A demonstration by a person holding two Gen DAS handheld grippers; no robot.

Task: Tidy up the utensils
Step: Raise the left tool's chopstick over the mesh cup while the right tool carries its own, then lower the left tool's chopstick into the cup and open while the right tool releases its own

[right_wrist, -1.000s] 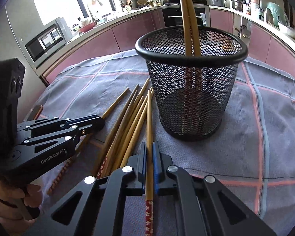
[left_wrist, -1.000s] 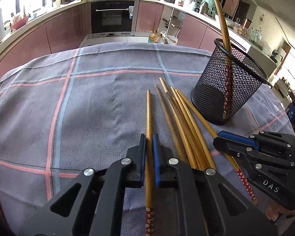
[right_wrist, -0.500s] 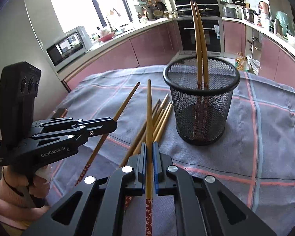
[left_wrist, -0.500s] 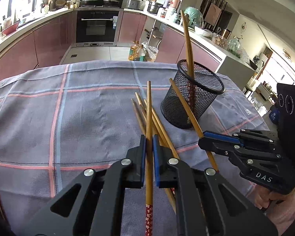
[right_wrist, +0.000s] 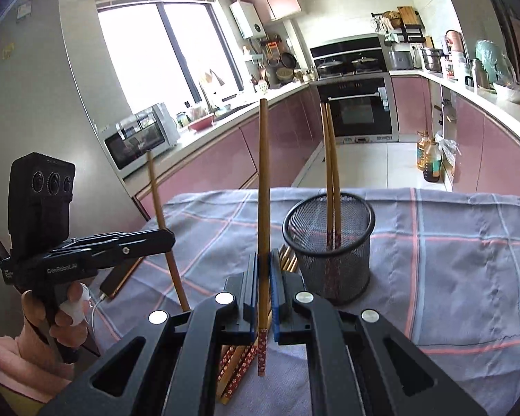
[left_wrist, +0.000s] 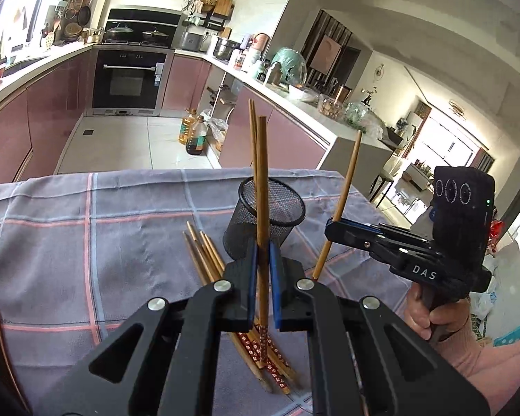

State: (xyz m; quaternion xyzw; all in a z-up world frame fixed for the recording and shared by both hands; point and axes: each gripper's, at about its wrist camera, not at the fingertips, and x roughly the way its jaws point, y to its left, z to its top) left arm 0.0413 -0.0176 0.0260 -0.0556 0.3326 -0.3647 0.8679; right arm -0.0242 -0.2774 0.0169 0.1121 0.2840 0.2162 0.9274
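Each gripper is being kept clamped on 1 chopstick. In the left gripper (left_wrist: 262, 279) a chopstick (left_wrist: 262, 187) is being held upright between closed jaws, patterned end hanging below them. In the right gripper (right_wrist: 264, 289) a second chopstick (right_wrist: 263, 187) is being gripped the same way.

Risks are being judged as follows: either stick could be pivoted or slid down in the jaws, since each is being pinched at 1 narrow point; the light mesh cup (right_wrist: 329, 242) could be tipped if its rim is struck by a patterned end; and the 2 sticks could be knocked together if both are being lowered at once.

The cup is standing just ahead of both jaws, and 2 chopsticks (right_wrist: 331, 173) are leaning inside it. A loose bundle (left_wrist: 204, 256) is lying on the cloth (left_wrist: 86, 242) beneath the jaws.
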